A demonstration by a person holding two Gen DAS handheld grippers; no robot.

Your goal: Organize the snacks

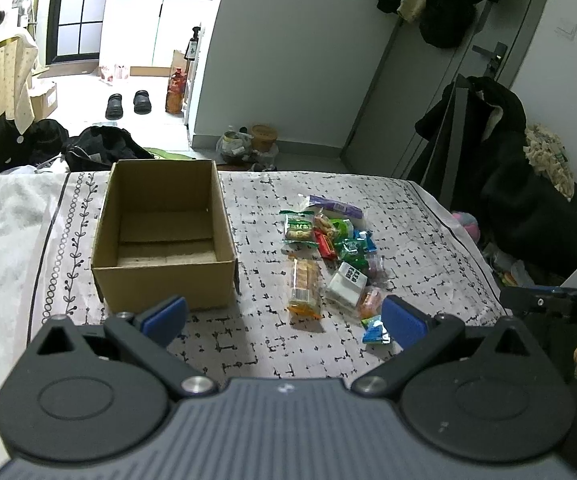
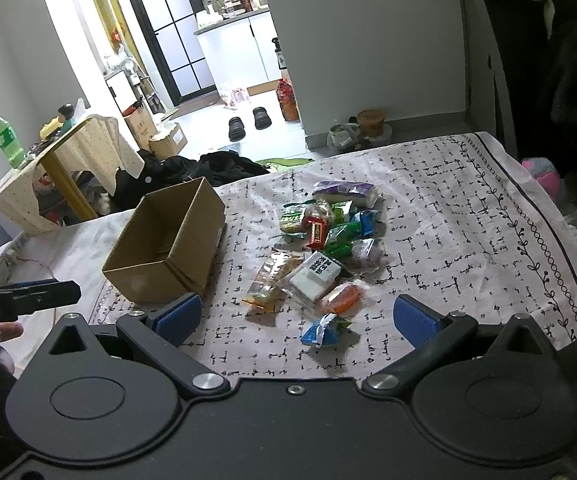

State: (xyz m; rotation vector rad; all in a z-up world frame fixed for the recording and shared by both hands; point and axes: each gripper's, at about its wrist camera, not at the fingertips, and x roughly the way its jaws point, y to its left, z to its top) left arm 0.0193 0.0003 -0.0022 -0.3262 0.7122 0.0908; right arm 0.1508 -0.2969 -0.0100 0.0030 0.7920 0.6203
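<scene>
Your left gripper (image 1: 284, 322) and right gripper (image 2: 294, 318) both hover with blue-padded fingers spread apart, holding nothing. Nearest you, right of the open brown cardboard box (image 1: 164, 236), lies a small blue foil packet (image 2: 322, 330). Beyond it, also right of the box, the pile of mixed wrapped snacks (image 2: 328, 240) rests on the black-patterned white cloth (image 2: 468, 232). The box looks empty inside.

A cardboard box (image 1: 164, 236) sits on the tablecloth (image 1: 256, 336), snack packets (image 1: 328, 260) heaped to its right.
</scene>
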